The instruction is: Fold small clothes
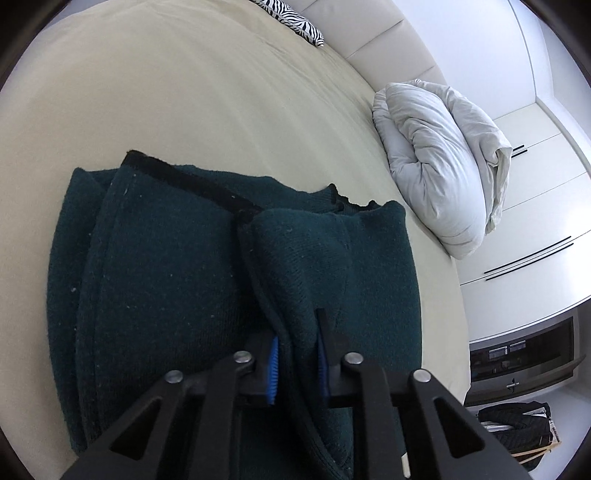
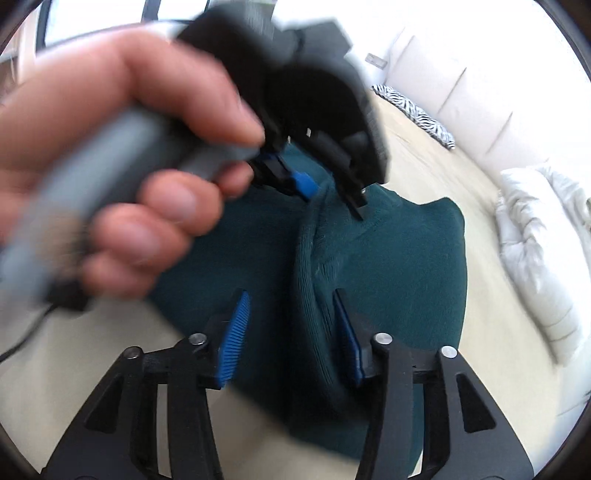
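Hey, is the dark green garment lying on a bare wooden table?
No, the dark green garment lies on a cream bedsheet, with a crumpled white duvet beside it.

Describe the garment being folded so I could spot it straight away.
Start at the wide cream bed sheet. Near its front edge lies a dark teal knitted sweater, partly folded, black trim along one edge. Unlike the crumpled white duvet and the zebra-striped pillow, it is dark.
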`<state>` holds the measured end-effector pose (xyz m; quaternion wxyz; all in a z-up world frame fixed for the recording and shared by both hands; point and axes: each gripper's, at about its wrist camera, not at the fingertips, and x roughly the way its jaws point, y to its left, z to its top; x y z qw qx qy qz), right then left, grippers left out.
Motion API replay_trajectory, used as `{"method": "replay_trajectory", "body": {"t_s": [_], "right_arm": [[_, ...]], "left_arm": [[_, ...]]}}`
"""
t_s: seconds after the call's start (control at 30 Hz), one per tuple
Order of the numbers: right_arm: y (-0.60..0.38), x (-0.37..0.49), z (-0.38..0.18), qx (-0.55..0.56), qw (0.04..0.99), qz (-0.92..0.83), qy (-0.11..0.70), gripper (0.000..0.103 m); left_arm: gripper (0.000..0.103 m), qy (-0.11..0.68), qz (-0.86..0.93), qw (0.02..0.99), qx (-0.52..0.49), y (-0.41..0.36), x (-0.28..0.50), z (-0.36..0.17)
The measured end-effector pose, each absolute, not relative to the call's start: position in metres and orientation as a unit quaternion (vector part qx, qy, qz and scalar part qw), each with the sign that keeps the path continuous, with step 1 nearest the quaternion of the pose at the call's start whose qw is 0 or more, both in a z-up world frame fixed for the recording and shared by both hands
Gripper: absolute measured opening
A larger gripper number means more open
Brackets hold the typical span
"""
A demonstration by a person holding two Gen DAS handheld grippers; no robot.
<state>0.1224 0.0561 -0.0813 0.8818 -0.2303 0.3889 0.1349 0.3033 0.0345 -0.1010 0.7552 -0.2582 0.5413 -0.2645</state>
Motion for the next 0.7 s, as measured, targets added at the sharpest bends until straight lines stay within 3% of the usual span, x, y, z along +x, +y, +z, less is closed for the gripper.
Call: {"method": "replay_trajectory", "body": {"t_s": [0.2, 0.33, 0.7], "right_arm": [[-0.003, 0.085, -0.035, -0.062, 0.907, 0.173, 0.379, 0.044], [-0.041, 0.096, -0.034, -0.015, 0.913, 0.132, 0.387, 0.044], [0.018, 0.137, -0.099, -0.071, 0.873, 0.181, 0.446, 0.044]], "left_arm": [[0.013, 0.531, -0.288, 0.751, -0.266, 0.051, 0.302, -0.083], [0.012, 0.525, -0.280, 0.762, -0.257, 0.078, 0.302, -0.072], [0.012, 0.539, -0.258, 0.755, -0.269, 0.132, 0.315, -0.081]]}}
